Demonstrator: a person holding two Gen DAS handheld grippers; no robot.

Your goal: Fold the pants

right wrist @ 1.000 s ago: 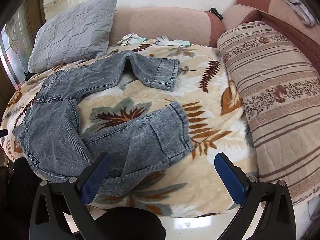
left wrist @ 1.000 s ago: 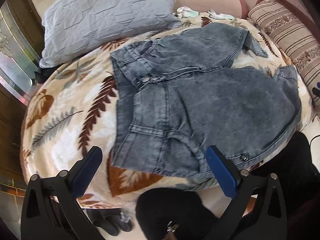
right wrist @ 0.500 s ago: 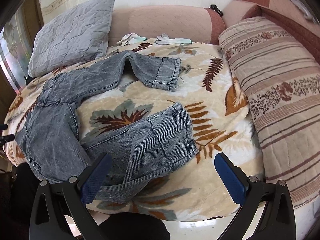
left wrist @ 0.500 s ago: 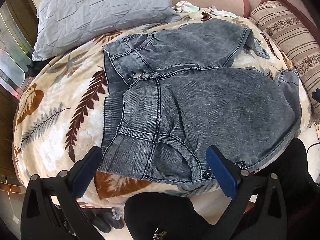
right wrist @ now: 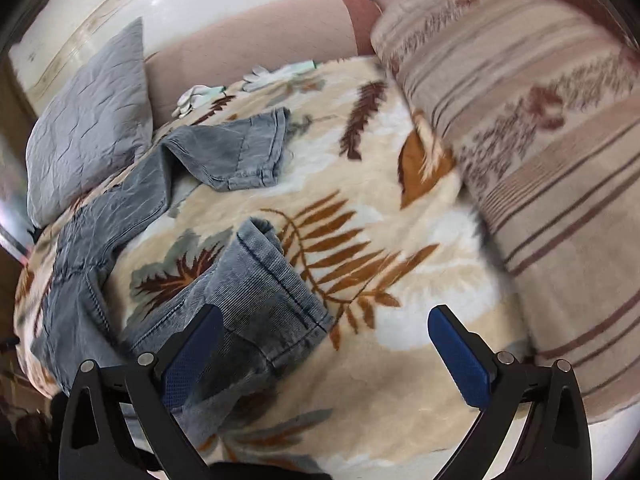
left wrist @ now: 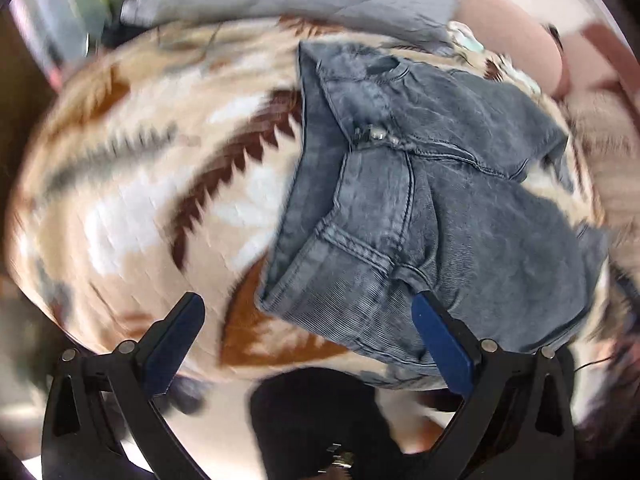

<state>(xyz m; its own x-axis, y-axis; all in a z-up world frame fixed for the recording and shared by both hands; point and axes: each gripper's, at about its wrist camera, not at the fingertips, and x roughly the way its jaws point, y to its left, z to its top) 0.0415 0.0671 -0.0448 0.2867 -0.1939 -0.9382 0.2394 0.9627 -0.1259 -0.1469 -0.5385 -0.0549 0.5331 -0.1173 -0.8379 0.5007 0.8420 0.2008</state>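
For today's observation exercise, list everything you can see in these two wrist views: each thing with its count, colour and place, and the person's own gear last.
jeans: one pair, grey-blue washed denim, spread unfolded on the blanket, legs apart, the far leg bent back on itself.
blanket: one, cream with brown and grey leaf print, covering the sofa seat.
quilted cushion: one, pale grey, against the backrest on the left.
striped cushion: one, beige with brown stripes and floral bands, on the right.
gloves: apparently two, white, at the blanket's far edge.
sofa backrest: one, pink.
left gripper: black frame, blue pads, open above the waistband corner.
right gripper: same colours, open above the near leg's hem.
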